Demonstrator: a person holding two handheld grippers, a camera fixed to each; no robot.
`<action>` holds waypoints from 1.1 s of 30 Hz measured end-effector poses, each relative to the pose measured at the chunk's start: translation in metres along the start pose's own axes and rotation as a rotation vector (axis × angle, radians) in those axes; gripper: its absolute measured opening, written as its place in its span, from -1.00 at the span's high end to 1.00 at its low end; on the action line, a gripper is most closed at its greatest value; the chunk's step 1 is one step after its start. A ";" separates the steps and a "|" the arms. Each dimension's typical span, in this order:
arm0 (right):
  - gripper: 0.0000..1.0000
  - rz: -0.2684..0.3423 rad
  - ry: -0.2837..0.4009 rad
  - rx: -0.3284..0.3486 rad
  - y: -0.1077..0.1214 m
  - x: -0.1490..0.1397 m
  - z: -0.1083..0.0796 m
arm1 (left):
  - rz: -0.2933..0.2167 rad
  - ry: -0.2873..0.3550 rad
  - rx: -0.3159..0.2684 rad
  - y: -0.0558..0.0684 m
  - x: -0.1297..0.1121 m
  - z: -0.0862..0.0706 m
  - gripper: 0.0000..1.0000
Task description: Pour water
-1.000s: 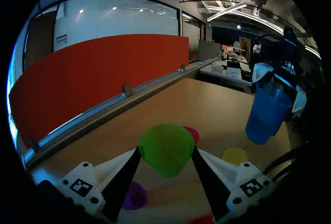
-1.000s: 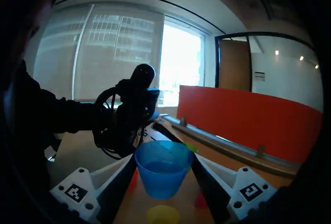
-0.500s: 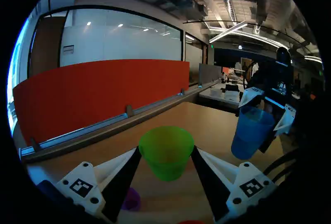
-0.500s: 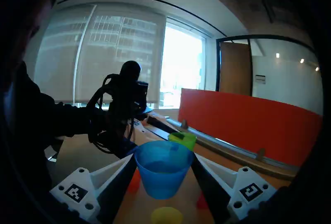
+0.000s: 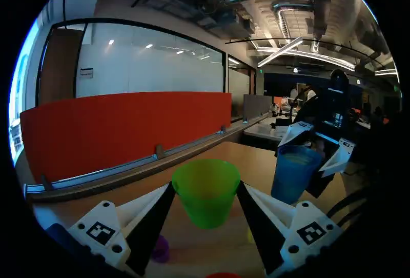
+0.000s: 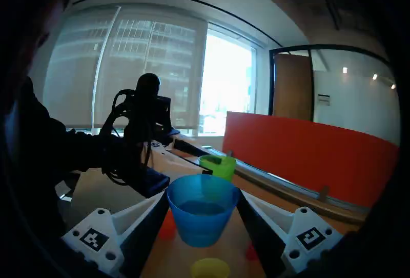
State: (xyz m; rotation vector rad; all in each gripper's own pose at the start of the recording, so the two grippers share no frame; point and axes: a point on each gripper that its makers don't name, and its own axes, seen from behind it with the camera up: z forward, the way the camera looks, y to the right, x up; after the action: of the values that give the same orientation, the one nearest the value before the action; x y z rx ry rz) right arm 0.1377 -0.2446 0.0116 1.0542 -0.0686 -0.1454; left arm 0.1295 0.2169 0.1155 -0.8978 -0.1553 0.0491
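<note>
Left gripper [image 5: 205, 196] is clenched on a green cup [image 5: 206, 180]. Both fingers [image 5: 156, 216] press on its sides, and the cup sits upright, held up above the wooden table [image 5: 256, 157]. From the left gripper view, going left to right: a long orange divider [image 5: 123, 124] runs along the far edge of the table, and a little purple cup [image 5: 160, 250] sits on the table down below the left finger. Then comes the green cup in the middle. Just to its right, near but not touching, is a blue cup [image 5: 293, 173] held up by the other gripper, about upright as far as I can tell.

Right gripper [image 6: 203, 201] is doing the same thing — grasping the blue cup between both fingers, upright, with water [image 6: 202, 207] sitting low inside it. In the right gripper view, the person's dark sleeve [image 6: 51, 150] comes in from the left, leading to the hand that holds the left gripper. The green cup shows a bit beyond the blue one and slightly to the right, rim roughly level, the two cups apart. Behind all that is a big bright window [image 6: 225, 83], and the orange divider is off to the right. Down on the table under the blue cup there's a yellow cup [image 6: 209, 267], with a red one [image 6: 167, 225] showing left of the blue cup. Can't see whether the green cup has anything in it.
</note>
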 end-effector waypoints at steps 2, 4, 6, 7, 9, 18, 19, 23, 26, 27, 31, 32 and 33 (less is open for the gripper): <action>-0.85 0.000 0.002 0.002 -0.001 0.001 0.000 | -0.002 0.013 -0.001 0.003 0.003 -0.004 -0.74; -0.85 0.000 0.002 0.003 -0.002 0.002 0.001 | -0.004 0.021 -0.001 0.005 0.004 -0.008 -0.74; -0.85 0.000 0.002 0.005 -0.004 0.003 0.001 | -0.007 0.026 -0.002 0.008 0.004 -0.011 -0.74; -0.85 -0.001 0.001 0.006 -0.004 0.003 0.001 | -0.007 0.029 -0.001 0.009 0.004 -0.013 -0.74; -0.85 -0.004 0.001 0.008 -0.005 0.003 0.001 | -0.006 0.035 0.001 0.010 0.005 -0.017 -0.74; -0.85 -0.005 -0.002 0.015 -0.010 0.003 0.003 | 0.001 0.065 0.022 0.013 0.010 -0.029 -0.74; -0.85 -0.005 -0.003 0.016 -0.011 0.003 0.003 | 0.003 0.066 0.024 0.013 0.009 -0.030 -0.74; -0.85 -0.004 -0.005 0.019 -0.012 0.002 0.005 | 0.007 0.064 0.030 0.013 0.005 -0.034 -0.74; -0.85 -0.004 -0.006 0.022 -0.013 0.001 0.006 | 0.007 0.059 0.026 0.016 0.001 -0.037 -0.74; -0.85 -0.003 -0.006 0.023 -0.013 0.000 0.006 | 0.007 0.058 0.024 0.018 -0.001 -0.038 -0.74; -0.85 -0.001 -0.008 0.026 -0.013 -0.001 0.007 | 0.009 0.053 0.013 0.023 -0.007 -0.041 -0.74; -0.85 -0.001 -0.009 0.027 -0.014 -0.001 0.008 | 0.010 0.051 0.012 0.024 -0.009 -0.042 -0.74; -0.85 -0.001 -0.010 0.027 -0.014 -0.001 0.008 | 0.010 0.049 0.011 0.025 -0.010 -0.042 -0.74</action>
State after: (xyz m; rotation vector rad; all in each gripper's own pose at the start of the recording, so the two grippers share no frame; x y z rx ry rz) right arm 0.1348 -0.2582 0.0037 1.0809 -0.0787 -0.1513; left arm 0.1269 0.1987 0.0686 -0.8883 -0.1048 0.0374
